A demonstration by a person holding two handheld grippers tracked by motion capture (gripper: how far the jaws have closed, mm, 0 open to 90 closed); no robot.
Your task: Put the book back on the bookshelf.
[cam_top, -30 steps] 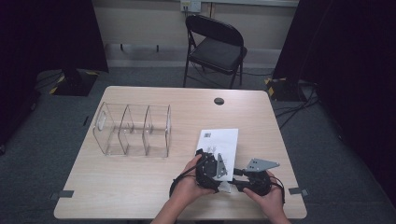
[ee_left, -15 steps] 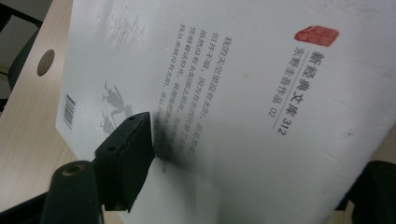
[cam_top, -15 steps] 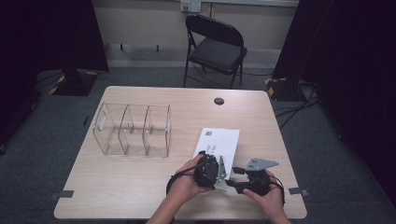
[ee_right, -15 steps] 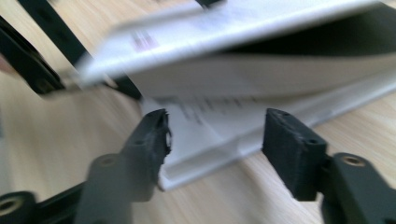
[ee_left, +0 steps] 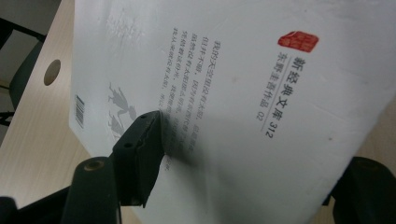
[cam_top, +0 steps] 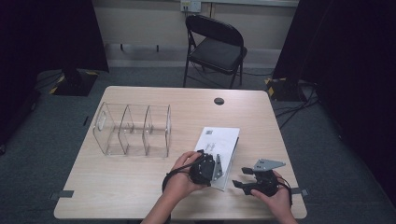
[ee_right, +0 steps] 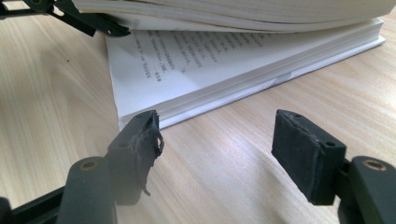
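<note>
White book [ee_left: 243, 107] cover, edges cropped

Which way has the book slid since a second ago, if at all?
No; the book's far edge sits the same against the table hole.

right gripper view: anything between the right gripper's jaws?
No: the right gripper stands open over bare table, and the book lies beyond its jaw tips.

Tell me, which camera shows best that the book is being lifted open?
The right gripper view: the book shows its upper pages raised off the printed pages below. The left gripper view shows its white cover close up; the high view shows it small and flat-looking.
</note>
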